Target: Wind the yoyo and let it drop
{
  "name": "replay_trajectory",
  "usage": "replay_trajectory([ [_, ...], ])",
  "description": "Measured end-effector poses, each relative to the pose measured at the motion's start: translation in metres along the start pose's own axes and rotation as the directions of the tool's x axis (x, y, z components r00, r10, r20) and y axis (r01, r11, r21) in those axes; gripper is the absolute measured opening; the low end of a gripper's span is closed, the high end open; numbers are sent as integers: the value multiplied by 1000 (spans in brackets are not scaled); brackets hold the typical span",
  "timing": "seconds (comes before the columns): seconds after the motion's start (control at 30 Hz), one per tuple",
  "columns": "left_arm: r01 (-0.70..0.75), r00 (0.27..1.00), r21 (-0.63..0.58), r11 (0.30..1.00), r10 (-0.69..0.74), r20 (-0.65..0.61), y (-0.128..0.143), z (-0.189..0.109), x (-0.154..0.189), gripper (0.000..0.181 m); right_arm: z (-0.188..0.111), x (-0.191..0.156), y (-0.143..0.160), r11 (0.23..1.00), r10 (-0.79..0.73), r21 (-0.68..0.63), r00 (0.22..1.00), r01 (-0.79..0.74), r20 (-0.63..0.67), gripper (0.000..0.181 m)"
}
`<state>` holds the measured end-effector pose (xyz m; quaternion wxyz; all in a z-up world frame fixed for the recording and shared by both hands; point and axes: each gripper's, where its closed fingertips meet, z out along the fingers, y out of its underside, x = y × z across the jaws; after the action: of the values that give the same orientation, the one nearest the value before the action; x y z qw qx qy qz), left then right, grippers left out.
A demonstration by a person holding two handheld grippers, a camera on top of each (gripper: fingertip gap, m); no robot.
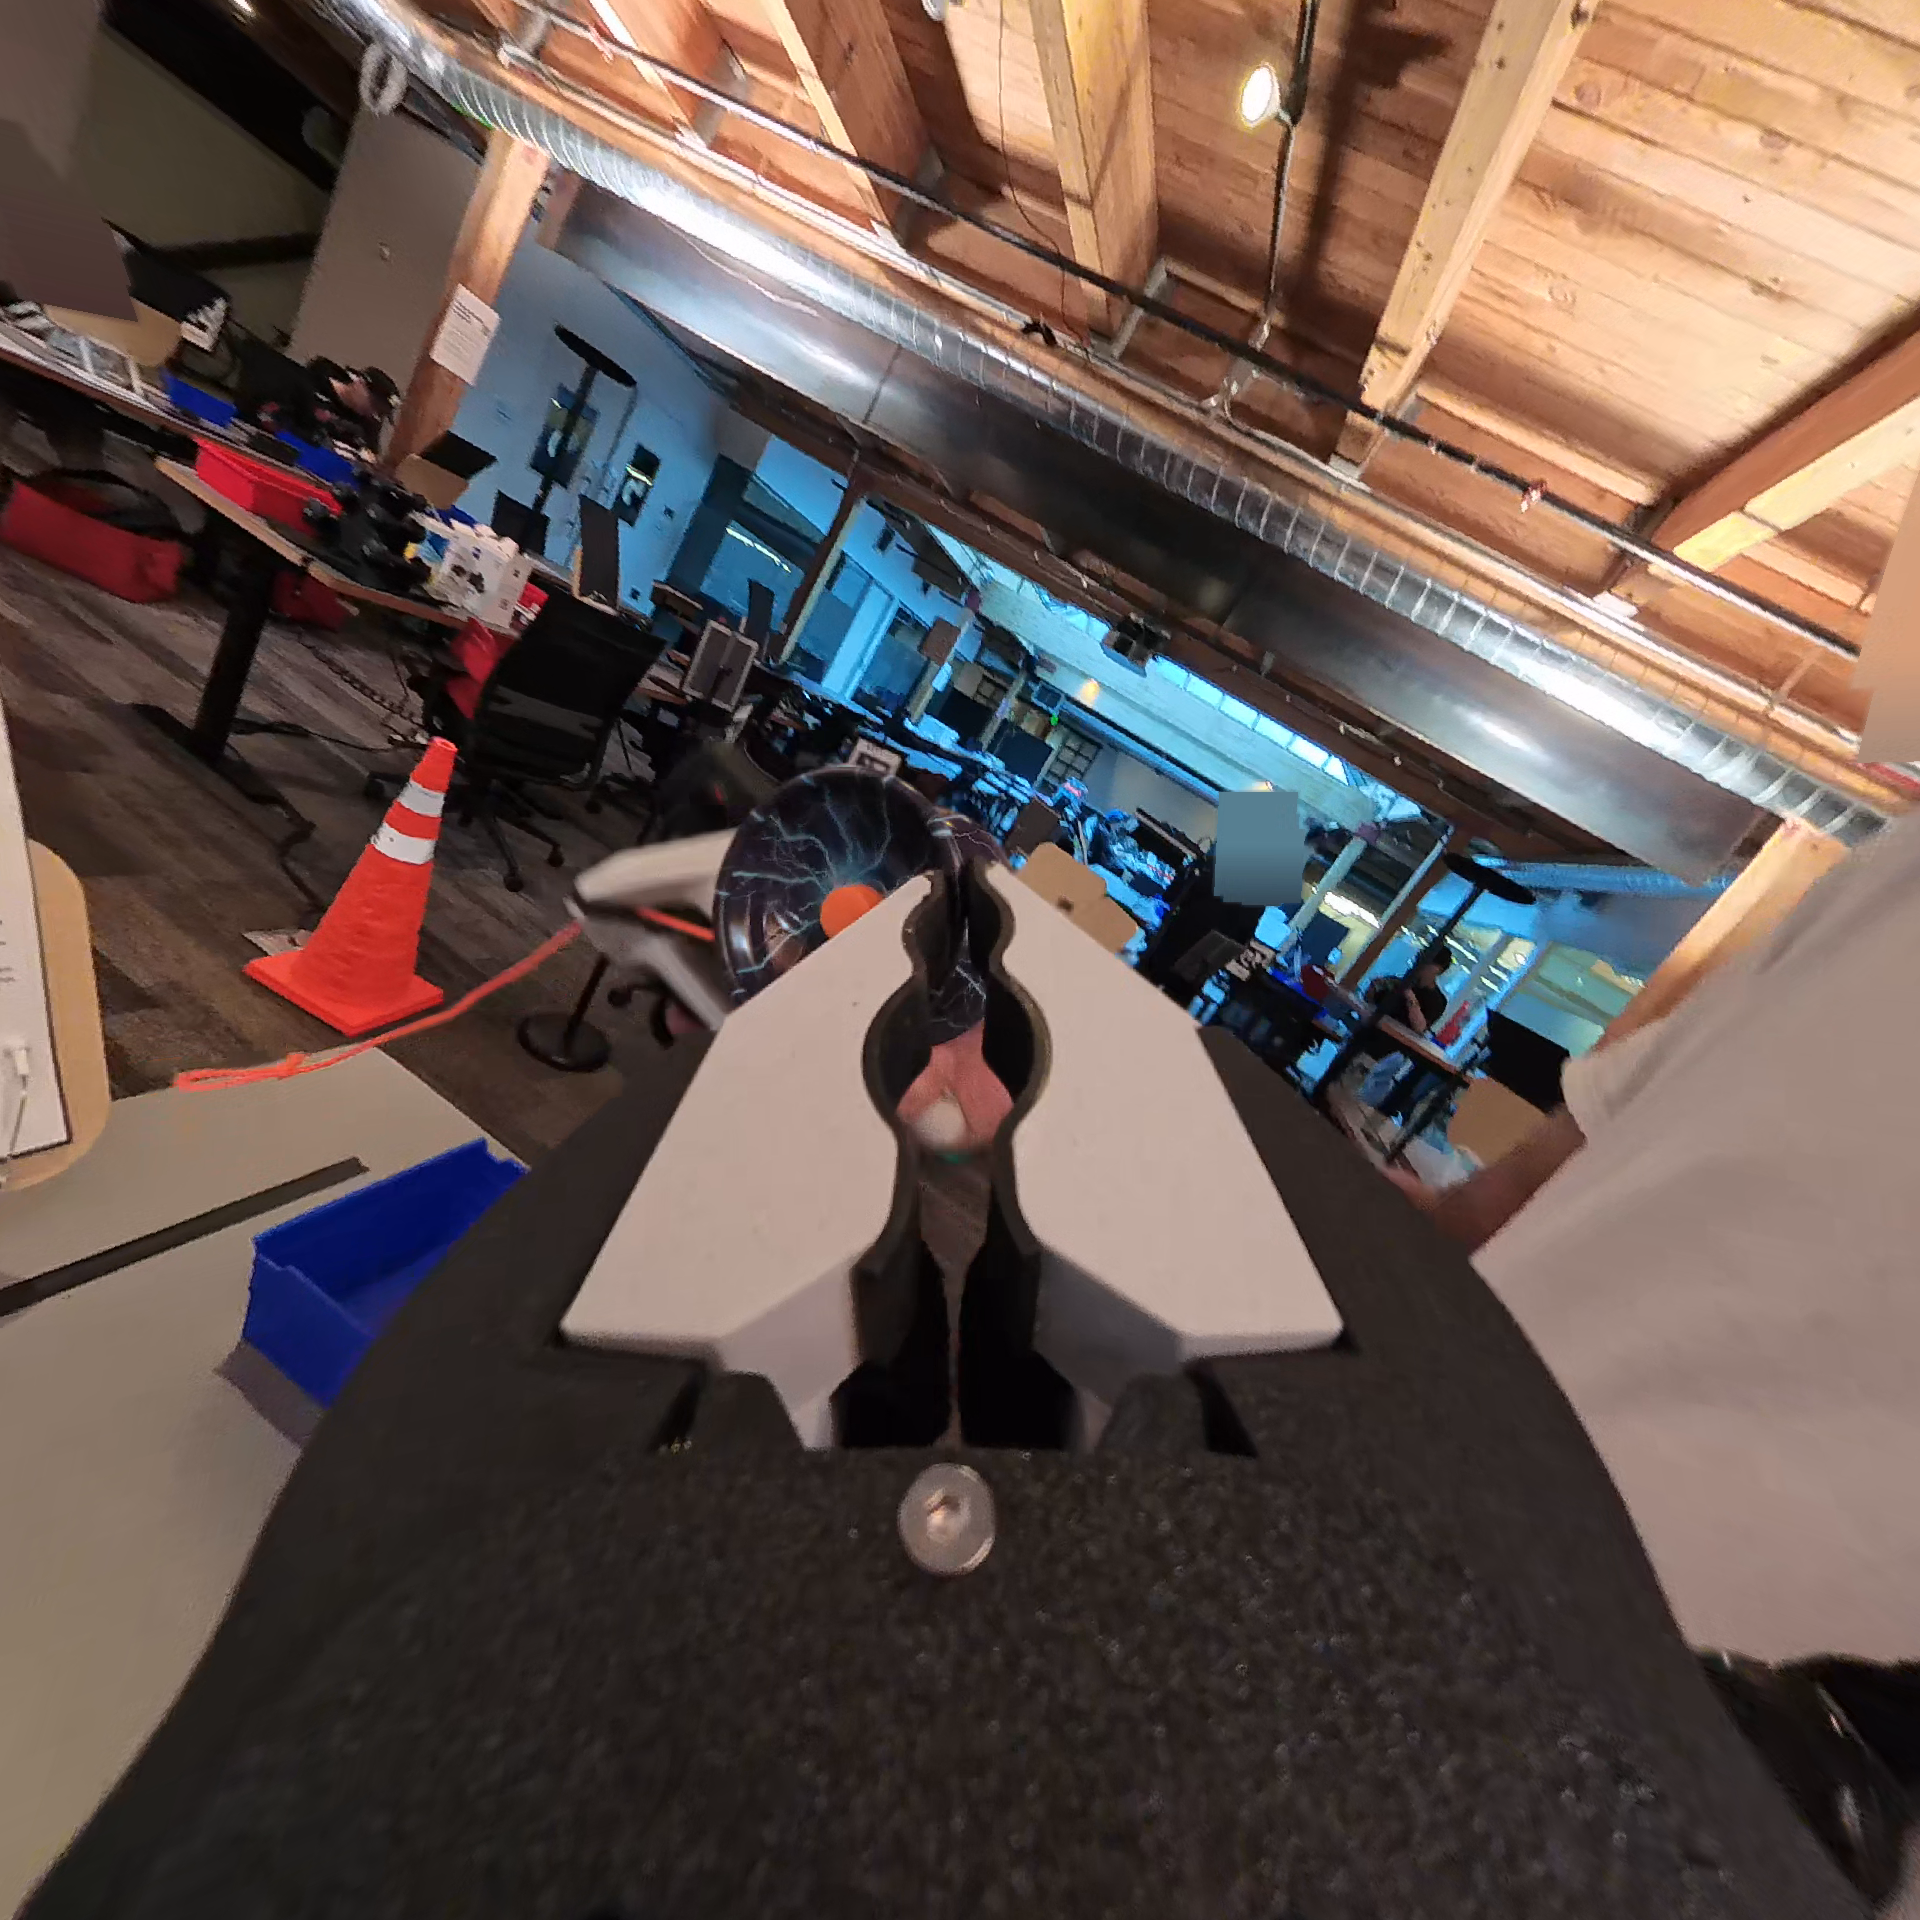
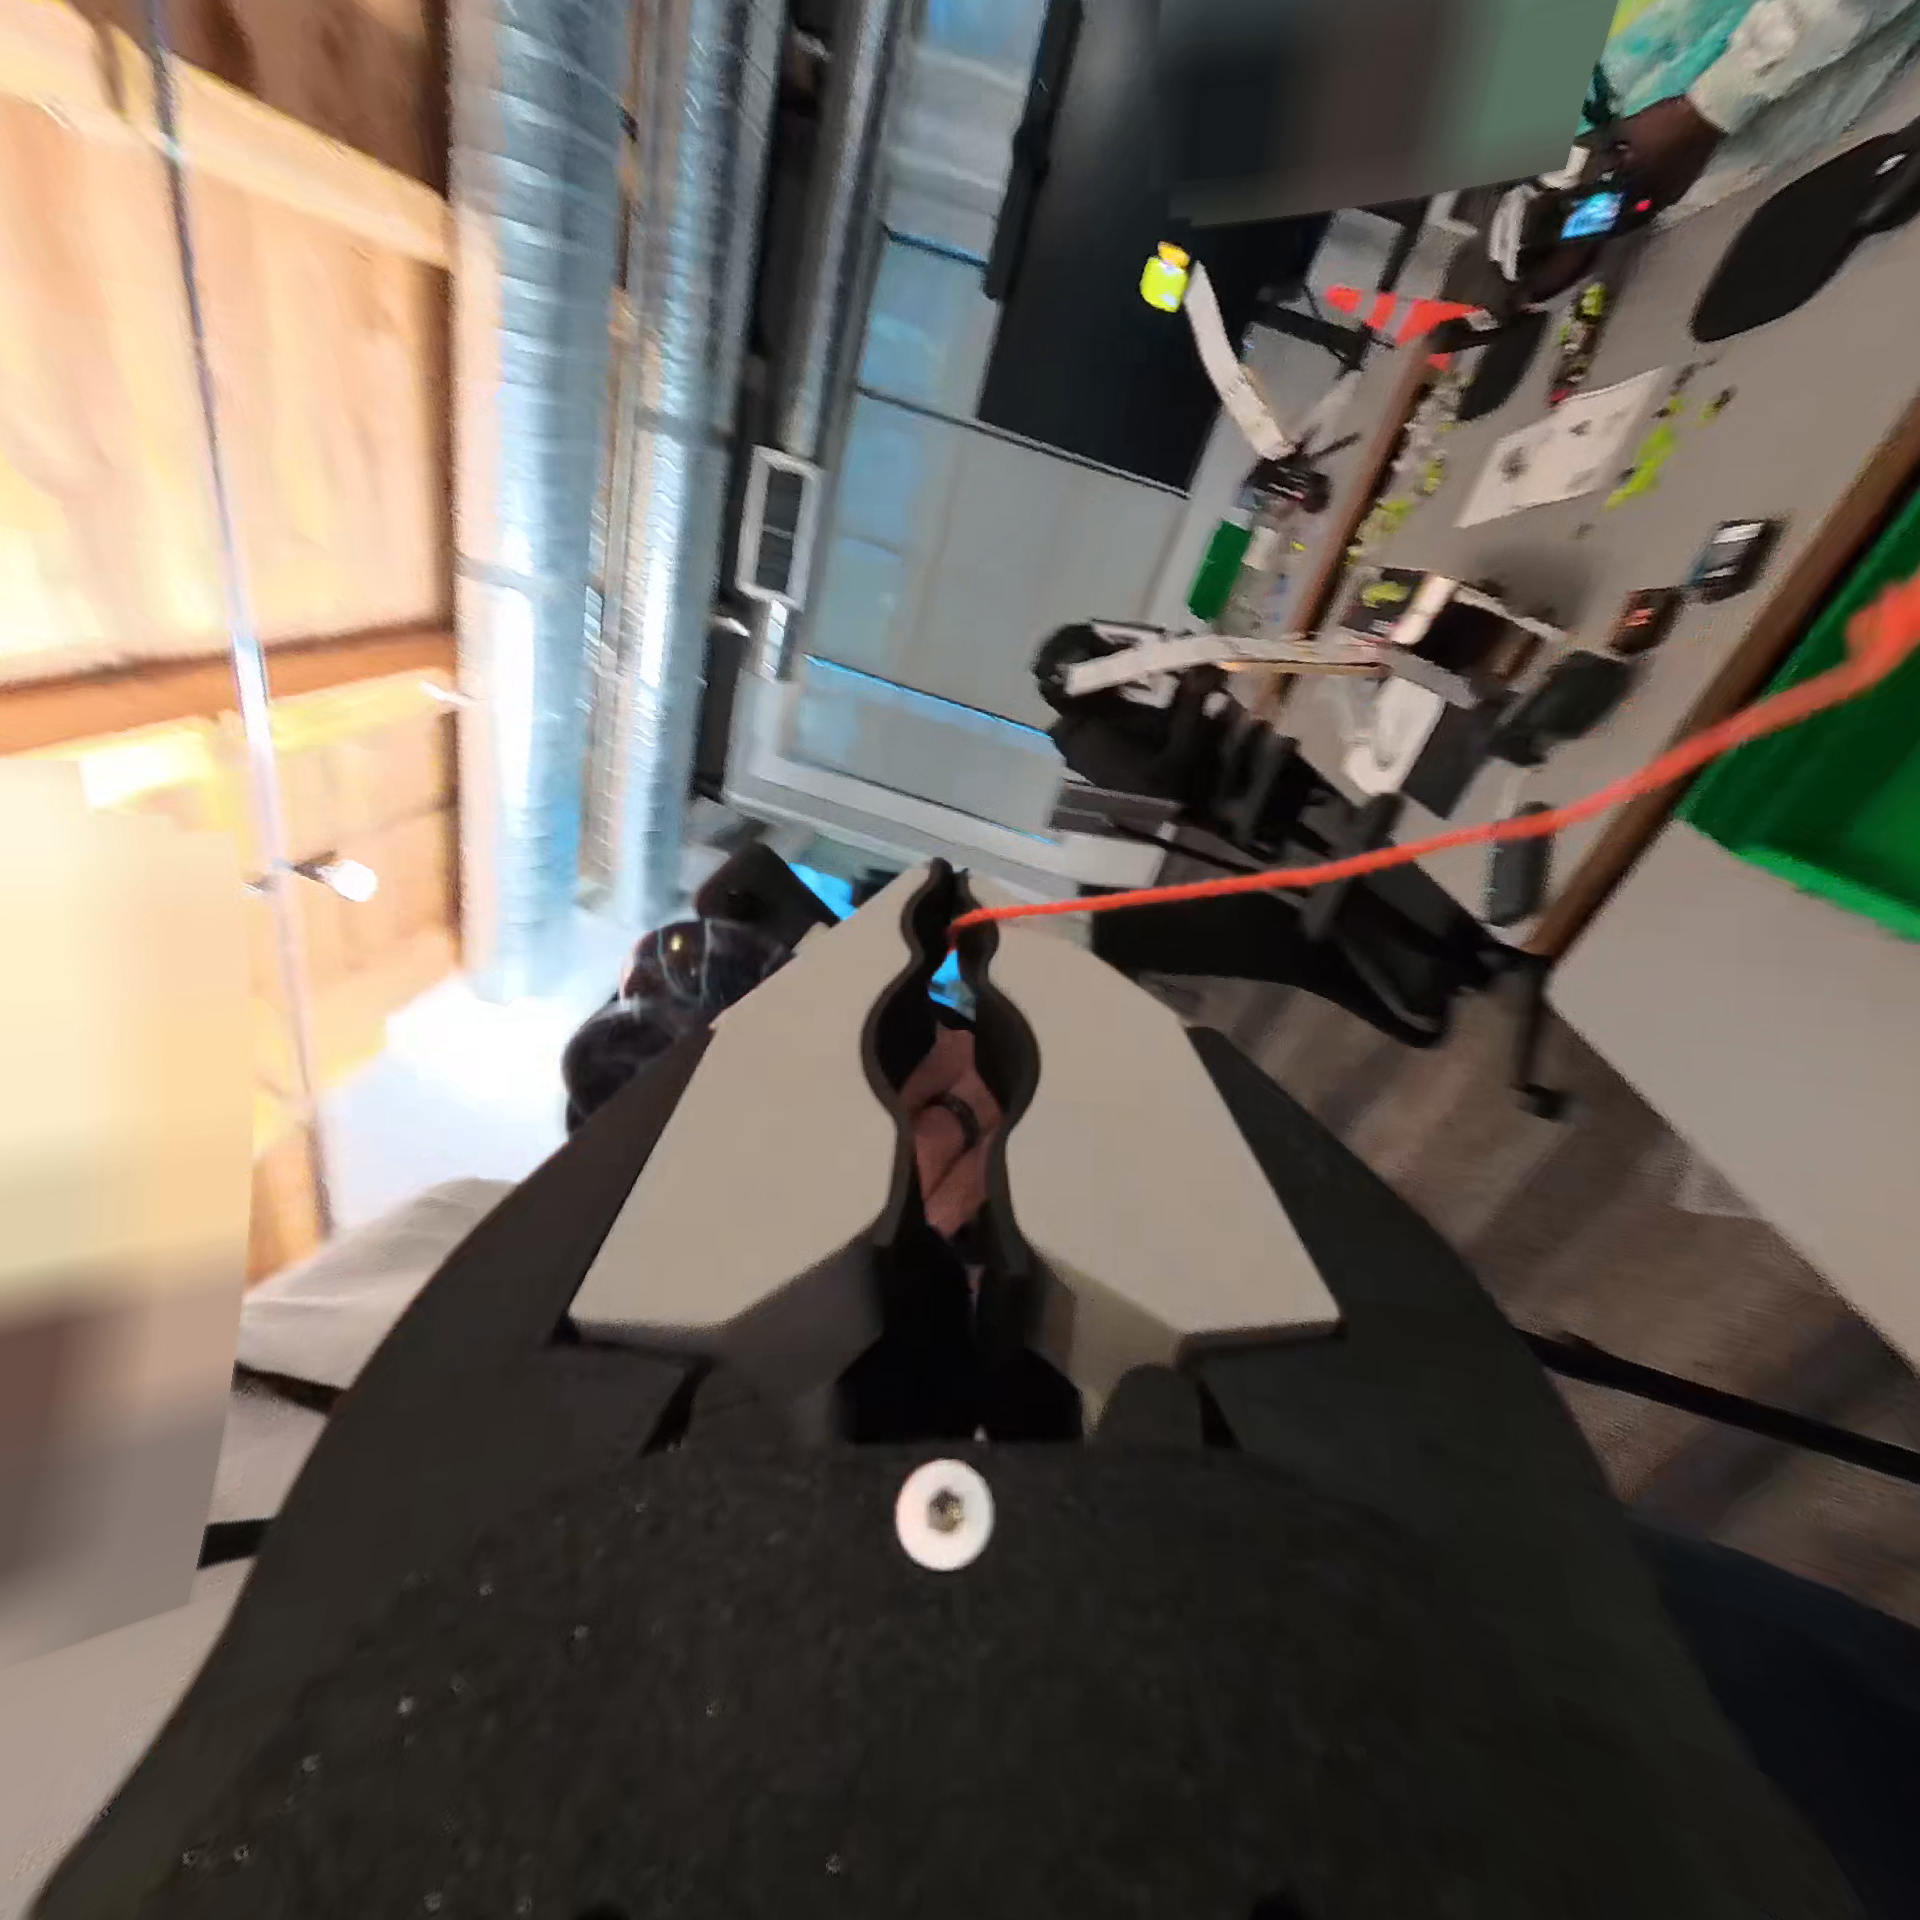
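L claw pressed together on the yoyo, pinching its edge/groove at the tips; yoyo held up in the air, well above the desk. Yoyo is dark w/ blue lightning pattern and an orange hub, disc face turned toward the cam, sitting just left of the L claw tips. Orange string runs from the yoyo down-left, ending in a knotted bit above the desk edge. R claw shows just left of the yoyo, near it. Blue bin on the desk below-left of the yoyo; orange cone on the floor beyond.

R wrist cam: R claw pressed together, pinching the orange string at the tips; string trails off right of the claw. Yoyo just left of the tips, partly hidden & blurry.
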<state>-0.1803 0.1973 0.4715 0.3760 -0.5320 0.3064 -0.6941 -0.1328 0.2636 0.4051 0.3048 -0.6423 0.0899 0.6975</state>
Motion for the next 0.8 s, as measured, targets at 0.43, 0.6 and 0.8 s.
replay_trajectory([
  [0.43,-98,935,-200,975,159,318,48,-11,-80,0,33,-100,33,807,-554,-318,825,498,-114,0],
  [0.6,-4,932,-27,1000,13,361,20,-11,-101,0,45,-76,110,841,-426,-388,904,378,-42,0],
  [0.8,106,977,138,985,-128,168,-21,-7,-76,0,37,15,157,894,-239,-420,960,160,-144,0],
])
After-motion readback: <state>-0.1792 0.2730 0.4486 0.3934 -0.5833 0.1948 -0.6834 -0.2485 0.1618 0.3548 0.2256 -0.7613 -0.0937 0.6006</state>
